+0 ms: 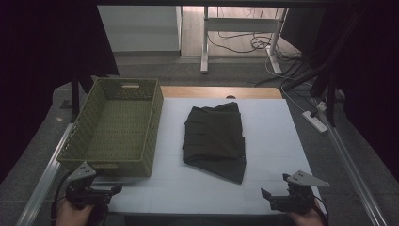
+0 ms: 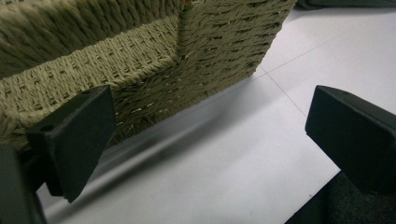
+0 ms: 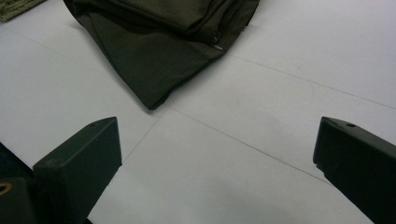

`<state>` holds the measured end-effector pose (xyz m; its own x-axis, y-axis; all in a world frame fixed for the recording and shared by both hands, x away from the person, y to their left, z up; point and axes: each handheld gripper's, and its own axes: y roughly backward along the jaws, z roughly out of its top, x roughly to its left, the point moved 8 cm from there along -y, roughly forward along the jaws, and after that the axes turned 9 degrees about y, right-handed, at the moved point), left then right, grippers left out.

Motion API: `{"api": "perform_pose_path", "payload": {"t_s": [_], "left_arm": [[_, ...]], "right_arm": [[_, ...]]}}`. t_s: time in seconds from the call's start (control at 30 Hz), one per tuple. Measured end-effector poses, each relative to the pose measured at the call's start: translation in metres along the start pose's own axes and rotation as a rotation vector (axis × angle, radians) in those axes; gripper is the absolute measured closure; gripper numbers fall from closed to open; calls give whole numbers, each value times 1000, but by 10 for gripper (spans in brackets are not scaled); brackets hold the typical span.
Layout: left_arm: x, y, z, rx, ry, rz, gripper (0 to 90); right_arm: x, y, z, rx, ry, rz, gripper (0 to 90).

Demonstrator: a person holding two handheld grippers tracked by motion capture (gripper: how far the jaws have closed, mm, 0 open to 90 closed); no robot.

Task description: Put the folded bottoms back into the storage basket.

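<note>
A folded dark garment [image 1: 214,139] lies in the middle of the white table top [image 1: 273,141]; its near corner [image 3: 154,60] reaches toward my right gripper. An empty green woven basket [image 1: 115,127] stands at the left, and its near corner [image 2: 187,65] fills the upper part of the left gripper view. My left gripper [image 1: 115,190] rests at the table's front left edge, just in front of the basket, open with nothing between its jaws. My right gripper [image 1: 265,194] sits at the front right edge, open and empty, a short way from the garment.
A metal rail [image 1: 348,160] runs along the table's right side, another [image 1: 44,174] along the left. A power strip [image 1: 316,120] and cables lie on the floor at the right. A white desk frame [image 1: 240,28] stands beyond the table.
</note>
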<state>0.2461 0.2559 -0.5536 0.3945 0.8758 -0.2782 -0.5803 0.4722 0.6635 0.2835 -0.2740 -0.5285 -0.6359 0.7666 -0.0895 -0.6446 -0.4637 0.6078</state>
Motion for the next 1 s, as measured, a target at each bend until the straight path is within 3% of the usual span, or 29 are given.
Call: {"api": "perform_pose_path", "payload": {"t_s": [0.43,0.9,1.0], "left_arm": [[2,0,0,7,17,-2,3],[0,-2,0,18,6,13,0],[-5,-2,2,14,6,-27,0]], "right_arm": [[1,-1,0,5,5,8,10],[2,-2,0,14,10,10,10],[2,-2,-1,15,10,11,10]]}}
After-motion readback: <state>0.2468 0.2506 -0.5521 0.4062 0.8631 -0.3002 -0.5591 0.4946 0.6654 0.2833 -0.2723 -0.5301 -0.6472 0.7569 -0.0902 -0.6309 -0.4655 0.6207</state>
